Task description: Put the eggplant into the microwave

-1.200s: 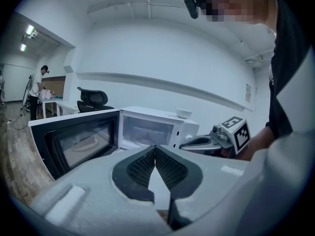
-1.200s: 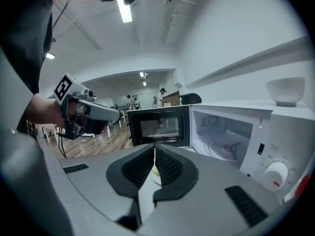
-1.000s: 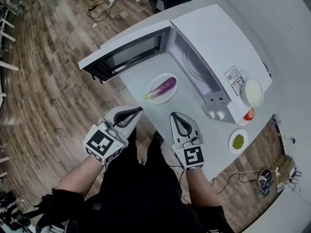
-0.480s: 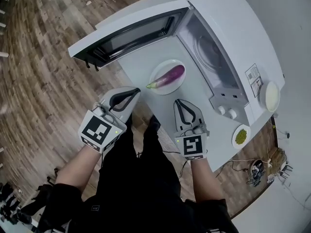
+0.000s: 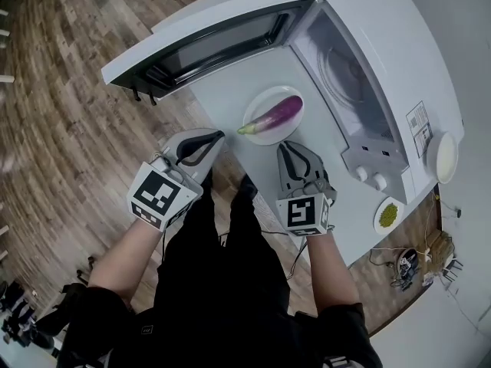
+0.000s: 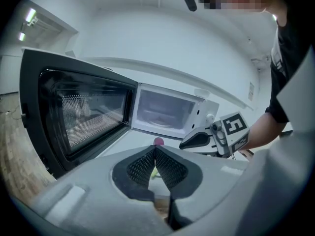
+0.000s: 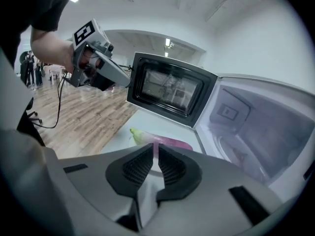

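A purple eggplant [image 5: 278,112] with a green stem lies on a white plate [image 5: 261,135] on the grey table, in front of the microwave [image 5: 383,37]. The microwave's door [image 5: 215,41] stands swung wide open, showing the cavity [image 5: 345,75]. My left gripper [image 5: 219,135] hangs shut and empty at the table's near edge, left of the plate. My right gripper [image 5: 285,146] is just short of the plate; its jaws have just been opening to a narrow slit with nothing between them. The right gripper view shows the eggplant [image 7: 170,142] straight beyond the right gripper [image 7: 155,146].
On the microwave's top stands a white bowl [image 5: 443,157]. A small dish of green bits [image 5: 389,215] lies near the table's right corner, below the control knobs [image 5: 368,179]. Wooden floor [image 5: 61,129] lies to the left. The open door juts out over the table's left edge.
Both grippers have come down and forward toward the plate. The right gripper has rolled and its tip now nearly reaches the plate's rim. The eggplant has not moved.
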Demonstrator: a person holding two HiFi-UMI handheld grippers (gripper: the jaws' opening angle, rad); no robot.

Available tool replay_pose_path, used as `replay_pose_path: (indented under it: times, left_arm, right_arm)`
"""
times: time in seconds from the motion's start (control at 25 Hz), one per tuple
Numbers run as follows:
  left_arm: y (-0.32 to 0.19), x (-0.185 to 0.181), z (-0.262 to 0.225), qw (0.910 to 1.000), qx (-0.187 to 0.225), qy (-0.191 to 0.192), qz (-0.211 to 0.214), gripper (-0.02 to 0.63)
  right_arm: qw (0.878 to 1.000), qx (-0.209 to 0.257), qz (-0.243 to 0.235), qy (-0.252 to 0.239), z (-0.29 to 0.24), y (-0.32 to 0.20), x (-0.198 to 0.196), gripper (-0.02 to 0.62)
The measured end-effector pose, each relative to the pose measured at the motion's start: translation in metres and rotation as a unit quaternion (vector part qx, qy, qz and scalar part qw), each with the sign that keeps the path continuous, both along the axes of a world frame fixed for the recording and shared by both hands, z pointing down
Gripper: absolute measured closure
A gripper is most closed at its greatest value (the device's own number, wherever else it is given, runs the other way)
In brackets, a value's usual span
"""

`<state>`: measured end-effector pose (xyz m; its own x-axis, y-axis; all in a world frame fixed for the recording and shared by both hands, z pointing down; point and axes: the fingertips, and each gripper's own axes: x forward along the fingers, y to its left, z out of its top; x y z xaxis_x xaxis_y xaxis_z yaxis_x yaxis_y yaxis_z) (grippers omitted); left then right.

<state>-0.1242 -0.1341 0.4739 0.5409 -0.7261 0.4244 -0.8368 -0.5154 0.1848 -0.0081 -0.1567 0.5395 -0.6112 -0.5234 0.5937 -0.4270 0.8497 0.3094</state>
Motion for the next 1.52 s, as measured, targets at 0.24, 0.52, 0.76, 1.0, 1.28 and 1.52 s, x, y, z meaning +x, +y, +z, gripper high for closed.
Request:
replay_pose_path:
  times: [0.24, 0.52, 0.76, 1.0, 1.28, 1.52]
  left_arm:
    - [-0.001, -0.003, 0.014, 0.9999, -0.012, 0.0, 0.0, 0.598]
    - [0.001, -0.005, 0.029, 0.9997, -0.023, -0.001, 0.001, 0.597]
    - [0.005, -0.008, 0.032, 0.9996, -0.029, -0.001, -0.006, 0.597]
    - [0.007, -0.008, 0.036, 0.9994, -0.033, 0.0, -0.01, 0.598]
    - [0.012, -0.003, 0.042, 0.9992, -0.038, 0.005, -0.009, 0.598]
    - [0.014, -0.004, 0.043, 0.9991, -0.04, 0.004, -0.011, 0.598]
  right_arm:
    - [0.999, 0.011, -0.023, 0.039, 0.021, -0.002, -0.002, 0.535]
    - [0.993, 0.04, -0.063, 0.09, 0.039, -0.001, 0.001, 0.491]
    - [0.983, 0.069, -0.103, 0.136, 0.05, 0.006, 0.005, 0.482]
    - [0.978, 0.082, -0.109, 0.156, 0.058, 0.002, 0.004, 0.477]
    - [0.977, 0.083, -0.109, 0.167, 0.067, -0.002, 0.002, 0.471]
    - [0.974, 0.093, -0.112, 0.175, 0.068, -0.005, -0.005, 0.472]
